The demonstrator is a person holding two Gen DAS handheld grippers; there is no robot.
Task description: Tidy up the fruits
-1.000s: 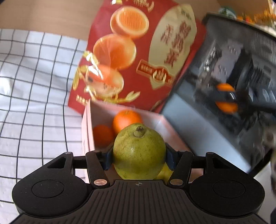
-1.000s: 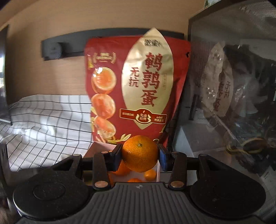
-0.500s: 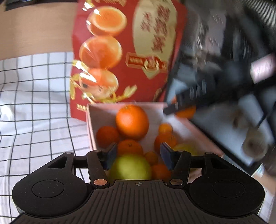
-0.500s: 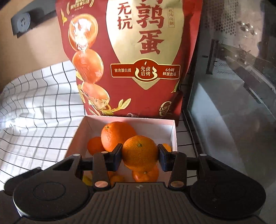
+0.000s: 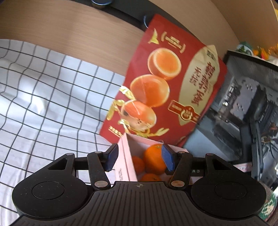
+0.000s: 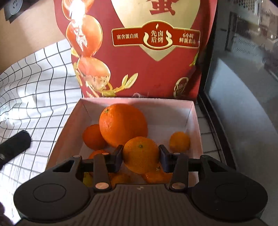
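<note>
A pink cardboard box (image 6: 191, 111) holds several oranges, with a large orange (image 6: 121, 123) at the back. My right gripper (image 6: 140, 154) is shut on a small orange (image 6: 139, 153) and holds it just over the box. A bit of yellow-green fruit (image 6: 87, 180) shows low at the box's left, behind the right gripper. My left gripper (image 5: 139, 160) is open and empty, over the box's left wall (image 5: 124, 156), with oranges (image 5: 153, 159) showing between its fingers. A black piece of the left gripper shows in the right wrist view (image 6: 12, 147).
A tall red snack bag (image 6: 147, 43) stands right behind the box. A dark glass-fronted case (image 6: 243, 69) stands to the right. A white checked cloth (image 5: 43, 95) covers the surface to the left. A wooden wall with an outlet (image 6: 13, 7) is behind.
My left gripper let the green pear go into the box, opened, and pulled back to the left. My right gripper moved down over the box with its orange.
</note>
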